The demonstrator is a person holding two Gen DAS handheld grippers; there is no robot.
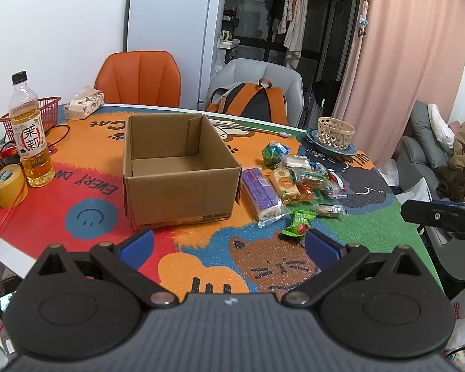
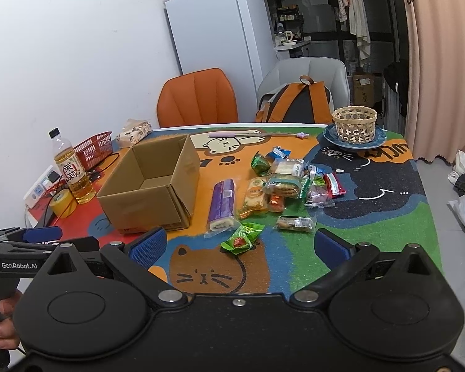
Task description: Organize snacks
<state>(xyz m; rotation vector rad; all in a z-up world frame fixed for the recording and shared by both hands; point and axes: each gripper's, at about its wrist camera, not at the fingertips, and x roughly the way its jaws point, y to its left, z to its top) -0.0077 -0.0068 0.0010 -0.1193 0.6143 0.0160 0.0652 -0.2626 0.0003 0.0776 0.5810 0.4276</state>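
Observation:
An open, empty cardboard box point(image 1: 176, 170) point(image 2: 152, 189) stands on the colourful cat-print table mat point(image 1: 201, 260) point(image 2: 372, 235). To its right lies a pile of wrapped snacks point(image 1: 297, 176) point(image 2: 282, 183): a long purple pack point(image 1: 262, 193) point(image 2: 222, 204), a green packet nearest me point(image 1: 296, 224) point(image 2: 241, 237), a brown bar point(image 2: 294, 223). My left gripper point(image 1: 229, 245) is open and empty above the mat's near edge, in front of the box. My right gripper point(image 2: 240, 249) is open and empty, just short of the green packet. The left gripper also shows at the left edge of the right wrist view point(image 2: 31, 238).
A tea bottle point(image 1: 31, 133), yellow tape roll point(image 1: 7, 186), red basket point(image 1: 43, 113) and tissue pack point(image 1: 83, 102) stand at the left. A woven basket on a blue plate point(image 1: 334, 133) point(image 2: 353, 127) is at the far right. Two chairs and a backpack are behind the table.

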